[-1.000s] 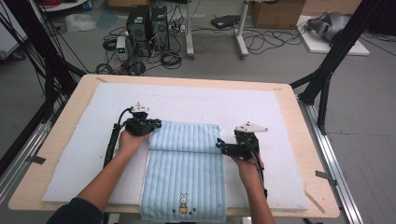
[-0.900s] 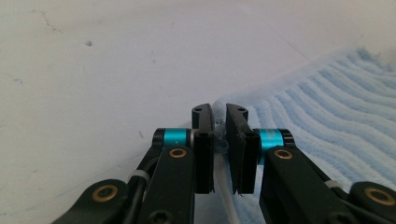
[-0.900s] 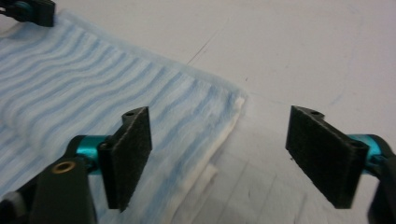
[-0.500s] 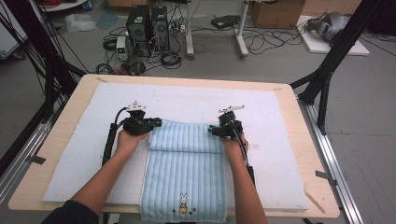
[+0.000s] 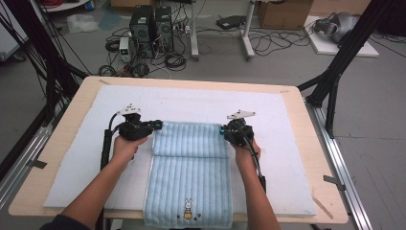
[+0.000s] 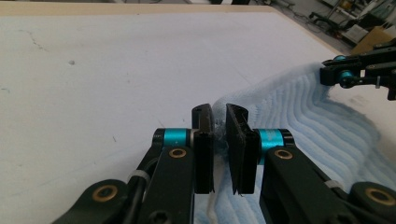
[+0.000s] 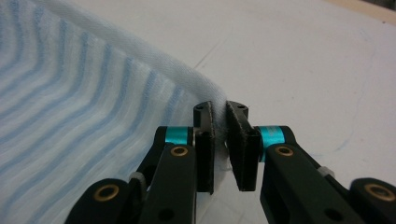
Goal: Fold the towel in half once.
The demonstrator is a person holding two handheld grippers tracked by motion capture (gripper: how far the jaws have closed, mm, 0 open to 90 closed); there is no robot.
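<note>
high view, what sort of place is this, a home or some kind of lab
Most likely a lab or workshop set up for recording. Desktop computer towers stand on the bare floor amid loose cables, black frame struts stand beside the wooden table, and cardboard boxes sit at the back.

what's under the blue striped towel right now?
The towel lies on the white mat; its far end is folded back onto itself, corners pinched by the left gripper and right gripper. The mat beneath is covered; the near end overhangs the table.
</note>
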